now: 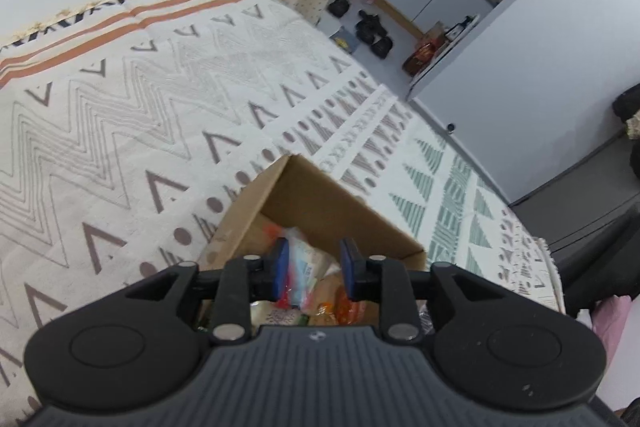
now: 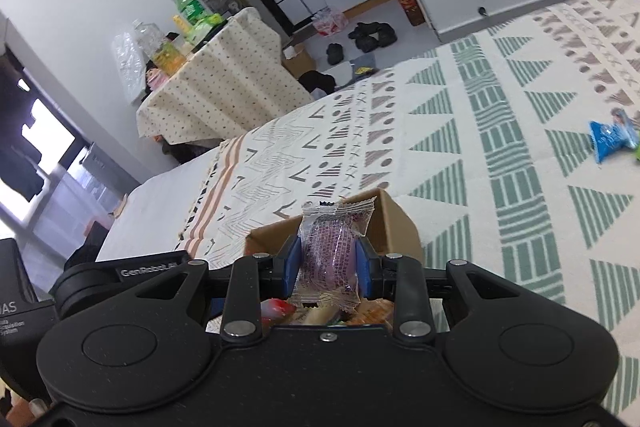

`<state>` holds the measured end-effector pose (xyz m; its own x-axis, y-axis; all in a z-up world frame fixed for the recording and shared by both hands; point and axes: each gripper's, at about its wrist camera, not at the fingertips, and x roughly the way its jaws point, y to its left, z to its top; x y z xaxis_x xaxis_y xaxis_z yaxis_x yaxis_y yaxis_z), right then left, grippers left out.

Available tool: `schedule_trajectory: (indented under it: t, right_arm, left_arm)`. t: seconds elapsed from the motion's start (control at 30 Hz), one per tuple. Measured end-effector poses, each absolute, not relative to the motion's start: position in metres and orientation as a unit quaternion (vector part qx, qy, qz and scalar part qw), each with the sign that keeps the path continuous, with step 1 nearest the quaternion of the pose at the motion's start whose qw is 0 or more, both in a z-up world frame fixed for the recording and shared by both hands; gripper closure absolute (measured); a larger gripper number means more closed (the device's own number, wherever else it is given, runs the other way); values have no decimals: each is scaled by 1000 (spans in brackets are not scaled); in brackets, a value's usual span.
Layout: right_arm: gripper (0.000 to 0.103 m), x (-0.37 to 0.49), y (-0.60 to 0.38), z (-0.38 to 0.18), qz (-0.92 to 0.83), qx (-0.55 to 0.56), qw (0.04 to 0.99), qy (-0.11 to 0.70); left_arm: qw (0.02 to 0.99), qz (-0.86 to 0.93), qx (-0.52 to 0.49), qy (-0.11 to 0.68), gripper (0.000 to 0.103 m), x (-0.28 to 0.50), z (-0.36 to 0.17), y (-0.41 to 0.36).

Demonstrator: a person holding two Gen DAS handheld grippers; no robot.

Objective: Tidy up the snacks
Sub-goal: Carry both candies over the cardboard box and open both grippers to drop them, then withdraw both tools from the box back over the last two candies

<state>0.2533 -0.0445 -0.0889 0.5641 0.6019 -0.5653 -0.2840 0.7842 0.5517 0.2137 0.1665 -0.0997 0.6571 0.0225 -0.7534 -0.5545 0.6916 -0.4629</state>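
Observation:
A brown cardboard box (image 1: 328, 215) sits on the patterned bedspread and holds several wrapped snacks (image 1: 308, 267). My left gripper (image 1: 316, 267) hovers open and empty just above the box's contents. In the right wrist view the same box (image 2: 396, 223) lies below my right gripper (image 2: 328, 263), which is shut on a purple snack in a clear wrapper (image 2: 332, 251) and holds it upright over the box. A blue snack packet (image 2: 612, 139) lies on the bedspread at the far right.
The bedspread (image 1: 160, 115) covers a wide bed. A dotted cloth-covered table (image 2: 212, 83) with bottles stands beyond the bed. Dark bags (image 1: 372, 31) lie on the floor by white cabinets. The left gripper's body (image 2: 24, 303) shows at the left edge.

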Motion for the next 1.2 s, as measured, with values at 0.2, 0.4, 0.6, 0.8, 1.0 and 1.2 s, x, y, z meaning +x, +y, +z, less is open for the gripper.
schedule_trajectory:
  t: [0.2, 0.4, 0.6, 0.8, 1.0, 1.2]
  right_arm:
    - [49, 249, -54, -85, 261, 193, 865, 383]
    - [48, 243, -89, -87, 235, 201, 869, 387]
    - [38, 232, -123, -88, 201, 195, 881, 382]
    - [24, 224, -156, -88, 173, 193, 891, 372]
    - [14, 217, -190, -89, 152, 189, 900, 362]
    - [8, 211, -223, -95, 134, 193, 907, 349]
  left_arm:
    - [836, 178, -354, 380, 49, 212, -99, 163]
    - [849, 174, -324, 379, 20, 214, -93, 144]
    - [852, 147, -295, 406, 16, 220, -94, 120]
    - [873, 119, -261, 395, 1, 219, -84, 95]
    - [885, 80, -241, 390, 0, 222, -77, 66]
    - [889, 41, -202, 409, 0, 231, -77, 33]
